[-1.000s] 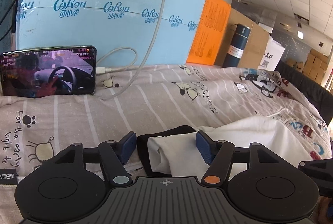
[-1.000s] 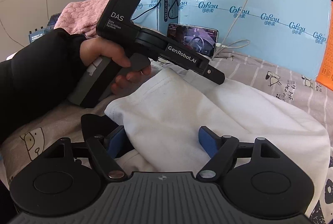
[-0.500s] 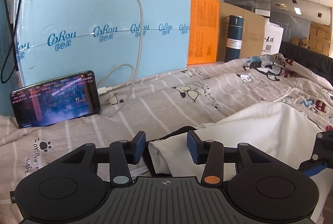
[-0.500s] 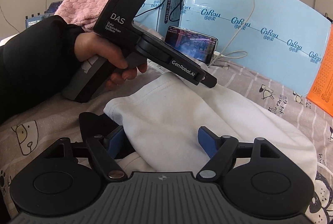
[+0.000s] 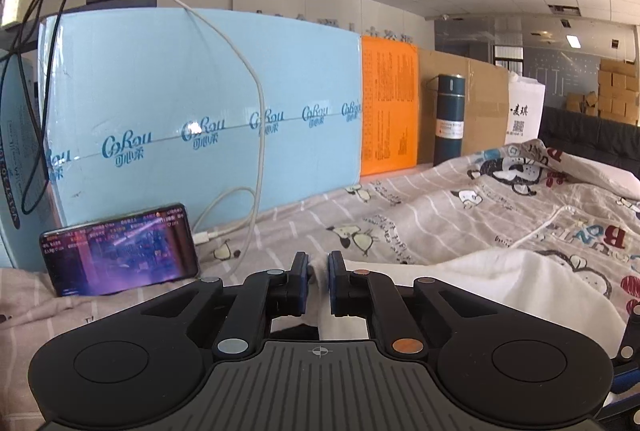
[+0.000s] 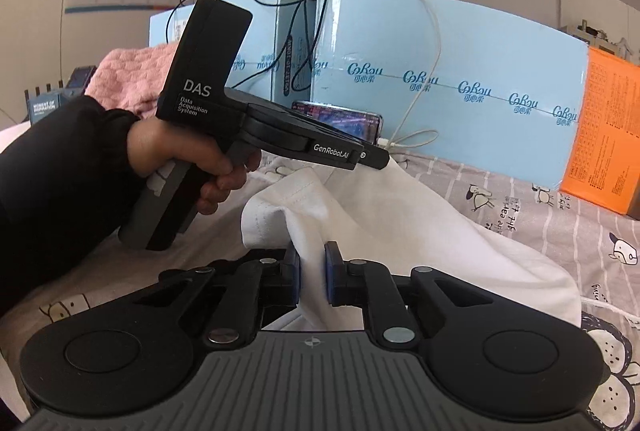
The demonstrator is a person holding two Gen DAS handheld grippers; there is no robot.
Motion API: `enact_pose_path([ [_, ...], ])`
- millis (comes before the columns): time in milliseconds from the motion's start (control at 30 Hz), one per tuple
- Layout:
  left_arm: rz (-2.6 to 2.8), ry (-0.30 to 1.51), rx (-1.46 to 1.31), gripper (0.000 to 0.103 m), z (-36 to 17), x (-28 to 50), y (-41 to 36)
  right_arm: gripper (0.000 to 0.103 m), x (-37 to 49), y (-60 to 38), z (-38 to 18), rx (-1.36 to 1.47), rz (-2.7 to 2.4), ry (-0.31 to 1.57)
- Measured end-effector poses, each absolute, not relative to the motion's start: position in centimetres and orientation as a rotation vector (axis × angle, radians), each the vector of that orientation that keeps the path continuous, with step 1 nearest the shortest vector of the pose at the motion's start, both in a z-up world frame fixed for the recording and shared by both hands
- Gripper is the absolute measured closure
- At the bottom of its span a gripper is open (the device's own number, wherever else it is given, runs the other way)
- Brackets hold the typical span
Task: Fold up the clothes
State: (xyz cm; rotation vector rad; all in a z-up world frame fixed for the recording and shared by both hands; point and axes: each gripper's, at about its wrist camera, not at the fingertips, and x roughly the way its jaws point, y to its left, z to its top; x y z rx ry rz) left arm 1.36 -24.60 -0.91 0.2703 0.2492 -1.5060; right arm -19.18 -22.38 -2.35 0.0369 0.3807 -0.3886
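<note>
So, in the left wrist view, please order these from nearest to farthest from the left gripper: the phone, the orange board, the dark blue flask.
From the left gripper, which pinches the white garment:
1. The phone, on the bedsheet to the left, leaning on the blue panel.
2. The orange board, upright behind the bed, right of centre.
3. The dark blue flask, further right, before the cardboard; only slightly beyond the board.

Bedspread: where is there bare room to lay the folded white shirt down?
Free: the striped bedspread between the white shirt and the blue boxes, right of the phone and its white cable. Crowded: the phone corner and the rumpled far right.
</note>
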Motion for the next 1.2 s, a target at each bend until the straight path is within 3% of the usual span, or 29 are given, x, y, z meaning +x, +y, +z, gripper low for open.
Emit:
enact_pose_path([
  [400,-1.617,0.118,0.05,0.095,7.0,-11.1,-32.9,0.095,-31.9,-27.0,2.3,0.19,-0.668,-0.064],
  [567,-1.686,0.134,0.087,0.095,5.7,-18.0,-38.3,0.095,-37.5,-29.0,1.7,0.244,-0.831,-0.126],
  [800,-1.724,0.235,0.28,0.094,0.1,-25.9,-45.5,0.095,-43.1,-31.2,-2.6,0.416,-1.048,-0.041],
  [967,-1.711,0.308,0.349,0.073,-1.9,-27.6,-46.9,0.095,-45.0,-33.0,-6.2,0.592,-1.134,0.08],
  [1033,-1.713,0.324,0.297,0.042,-0.4,-25.9,-45.2,0.095,-45.3,-33.6,-7.3,0.651,-1.13,0.113],
  [1100,-1.715,0.341,0.243,0.023,1.0,-24.0,-43.4,0.095,-45.4,-33.6,-8.0,0.66,-1.124,0.121],
  [1200,-1.694,0.36,0.178,0.017,2.8,-20.6,-40.0,0.092,-45.5,-33.5,-8.3,0.656,-1.119,0.113],
])
